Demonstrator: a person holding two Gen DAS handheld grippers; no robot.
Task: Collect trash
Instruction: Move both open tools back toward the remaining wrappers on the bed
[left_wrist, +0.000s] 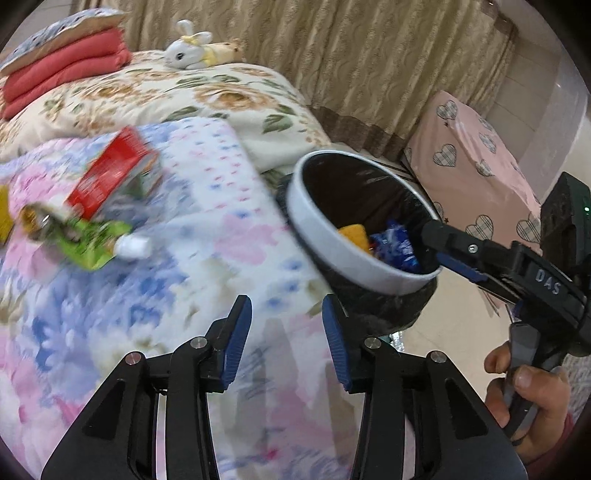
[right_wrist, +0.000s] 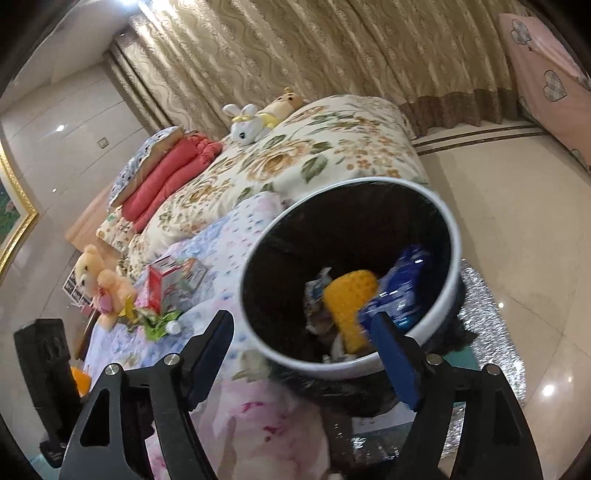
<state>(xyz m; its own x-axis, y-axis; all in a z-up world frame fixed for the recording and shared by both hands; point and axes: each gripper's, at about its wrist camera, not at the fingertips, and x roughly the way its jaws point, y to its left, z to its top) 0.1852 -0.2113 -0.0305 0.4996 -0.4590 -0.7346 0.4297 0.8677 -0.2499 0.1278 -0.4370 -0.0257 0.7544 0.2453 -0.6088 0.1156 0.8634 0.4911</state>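
Note:
My left gripper (left_wrist: 286, 343) hangs open over the flowered quilt with nothing between its blue pads. On the quilt to its upper left lie a red box (left_wrist: 110, 173) and a green wrapper (left_wrist: 88, 236). A white-rimmed bin (left_wrist: 354, 254) with a black liner stands at the bed's edge. My right gripper (right_wrist: 303, 354) is open at the bin's mouth (right_wrist: 454, 236), with nothing in its jaws. A yellow piece (right_wrist: 347, 299) and a blue packet (right_wrist: 402, 288) lie inside. In the left wrist view the right gripper (left_wrist: 439, 247) reaches over the bin's far rim.
A hand (left_wrist: 528, 398) holds the right gripper's handle. Folded red bedding (left_wrist: 66, 70) and a white toy rabbit (left_wrist: 188, 48) sit at the bed's far end. A teddy bear (right_wrist: 99, 284) is beside the trash. A pink heart-print cover (left_wrist: 476, 177) and glossy floor (right_wrist: 517, 221) lie beyond the bin.

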